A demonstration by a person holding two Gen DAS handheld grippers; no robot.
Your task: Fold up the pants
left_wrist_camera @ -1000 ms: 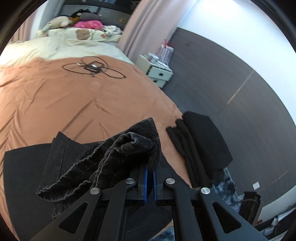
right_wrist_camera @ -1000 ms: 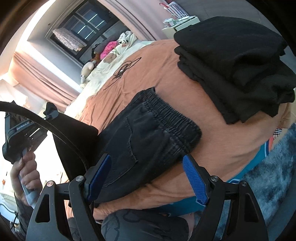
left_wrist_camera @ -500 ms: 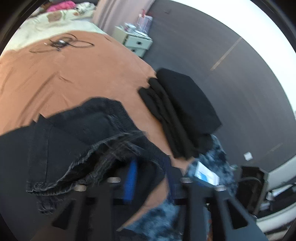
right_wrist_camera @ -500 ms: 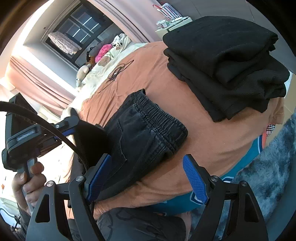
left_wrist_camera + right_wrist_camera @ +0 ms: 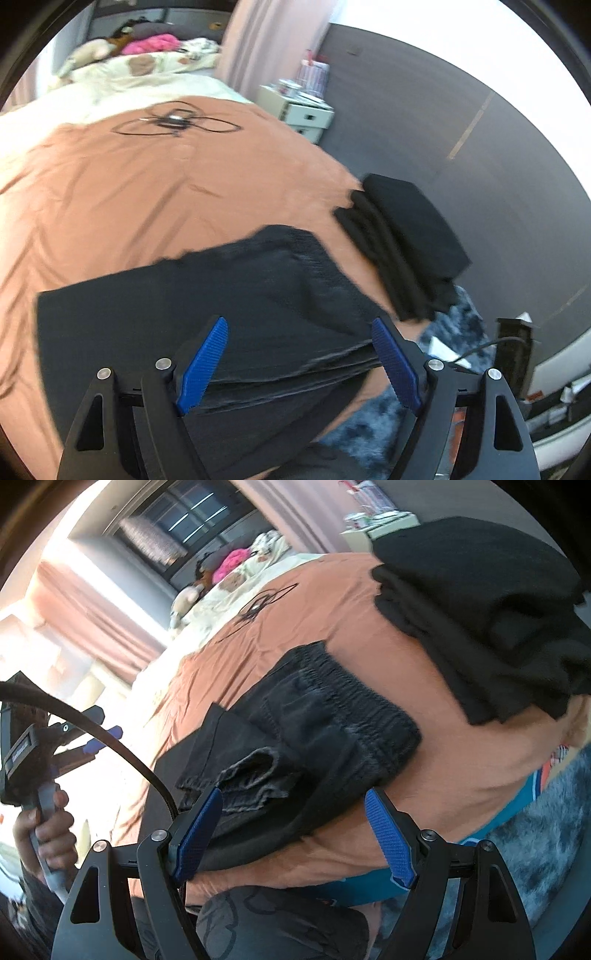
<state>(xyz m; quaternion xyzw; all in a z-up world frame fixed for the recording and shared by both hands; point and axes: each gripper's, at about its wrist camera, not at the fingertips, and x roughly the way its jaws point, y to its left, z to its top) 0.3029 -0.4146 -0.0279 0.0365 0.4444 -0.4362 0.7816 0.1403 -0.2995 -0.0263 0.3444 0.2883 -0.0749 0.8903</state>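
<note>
Denim pants [image 5: 280, 295] now lie released, left tool [image 5: 301, 358] spread wide

A home bedroom: a wide bed [image 5: 155, 206] spread with an orange-brown sheet fills most of the frame, with cream pillows [image 5: 147, 66] and stuffed toys [image 5: 92, 55] piled at its head beside a pink curtain [image 5: 273, 40]. A small white nightstand [image 5: 299, 110] cluttered with containers stands against the dark grey wall, and a shaggy blue-grey rug [image 5: 546, 834] lies on the floor at the bed's edge. Folded dark clothes [image 5: 487, 605] are stacked on the mattress, and daylight pours through a gridded window [image 5: 181, 520].
</note>
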